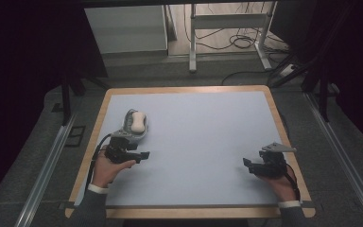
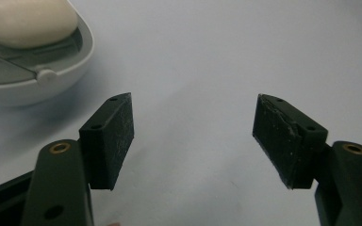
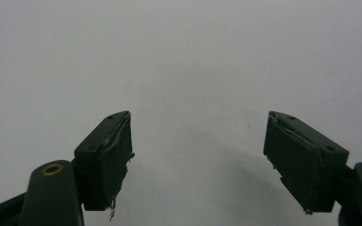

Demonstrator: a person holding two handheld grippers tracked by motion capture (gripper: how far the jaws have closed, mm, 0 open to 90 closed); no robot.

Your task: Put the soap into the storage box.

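Note:
A white bar of soap [image 1: 137,121] lies in a grey soap dish [image 1: 128,132] on the left part of the pale blue mat [image 1: 203,137]. In the left gripper view the soap [image 2: 26,21] and the dish [image 2: 52,77] sit at the upper left. My left gripper [image 1: 144,154] is just below the dish, held in a hand, open with nothing between its jaws [image 2: 193,136]. My right gripper [image 1: 247,164] rests near the mat's right edge, also open and empty [image 3: 198,155].
The mat lies on a table with a wooden rim [image 1: 283,137]. Beyond the far edge stand a white cabinet [image 1: 127,28] and a metal desk frame [image 1: 227,28] with cables on the floor. Dark curtains flank both sides.

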